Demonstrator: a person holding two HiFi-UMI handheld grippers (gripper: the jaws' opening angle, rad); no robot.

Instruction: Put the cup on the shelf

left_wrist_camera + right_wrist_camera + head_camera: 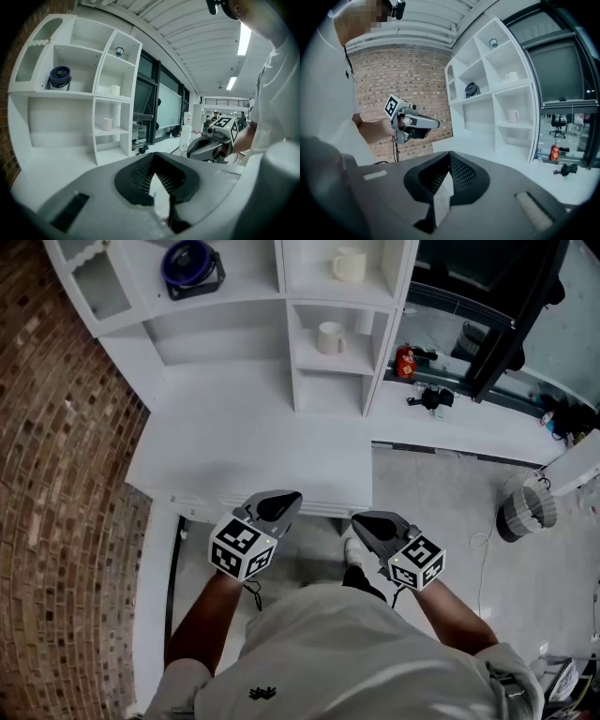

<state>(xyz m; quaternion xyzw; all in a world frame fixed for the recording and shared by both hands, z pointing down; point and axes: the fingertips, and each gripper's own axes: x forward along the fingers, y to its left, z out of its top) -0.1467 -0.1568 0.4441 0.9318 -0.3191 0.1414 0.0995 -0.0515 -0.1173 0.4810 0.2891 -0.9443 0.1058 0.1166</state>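
Note:
A white cup (330,337) stands in the middle compartment of the white shelf unit (292,306), and a second white cup (349,264) stands in the compartment above. Both cups also show in the left gripper view, lower cup (108,123) and upper cup (115,90), and in the right gripper view, lower cup (513,116) and upper cup (512,76). My left gripper (274,506) and right gripper (372,524) hang side by side close to the person's body, at the front edge of the white counter (253,446), far from the cups. Both are shut with nothing between the jaws.
A dark blue round object (190,262) sits on the upper left shelf. A brick wall (56,474) runs along the left. On the ledge to the right of the shelf are a red bottle (405,362) and a black item (431,397). A ribbed bin (526,509) stands on the floor.

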